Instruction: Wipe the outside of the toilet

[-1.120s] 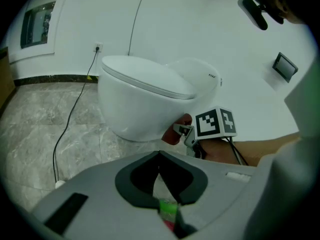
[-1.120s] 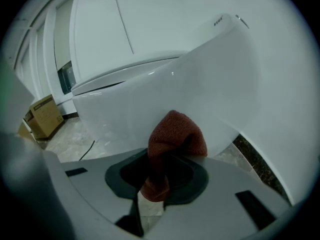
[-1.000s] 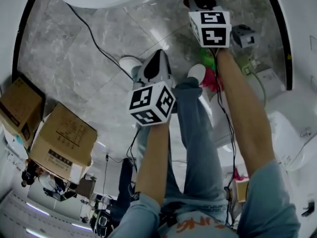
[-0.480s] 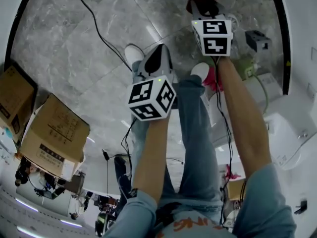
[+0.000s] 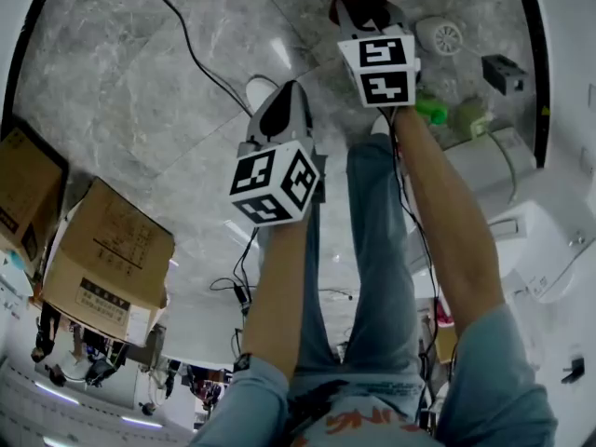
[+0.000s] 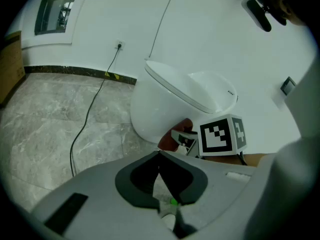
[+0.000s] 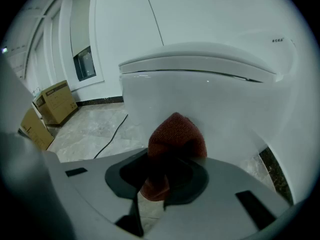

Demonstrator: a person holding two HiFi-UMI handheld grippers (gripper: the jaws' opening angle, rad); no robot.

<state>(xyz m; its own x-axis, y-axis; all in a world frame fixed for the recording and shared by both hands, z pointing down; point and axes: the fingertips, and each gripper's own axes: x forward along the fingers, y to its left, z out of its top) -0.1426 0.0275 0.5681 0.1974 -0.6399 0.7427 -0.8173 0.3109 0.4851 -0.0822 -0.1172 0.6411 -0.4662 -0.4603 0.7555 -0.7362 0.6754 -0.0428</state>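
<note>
Right gripper has slid a bit left along the bowl since a second ago, red cloth going with it. Jaws clamped on the cloth's lower end, and the bunched top is pressed on the toilet outer wall just under the rim. So the wipe stroke looks under way on the front of the bowl, with the sides and base probably left to do. Left gripper has barely moved: it still hovers over the marble floor near the person's shoe, tips together, nothing between them, well short of the toilet. The head camera has tipped too. The bowl rim is nearly gone from the top edge, and a floor drain and a green bottle now show right of the arm. Cardboard boxes and cable unmoved.
</note>
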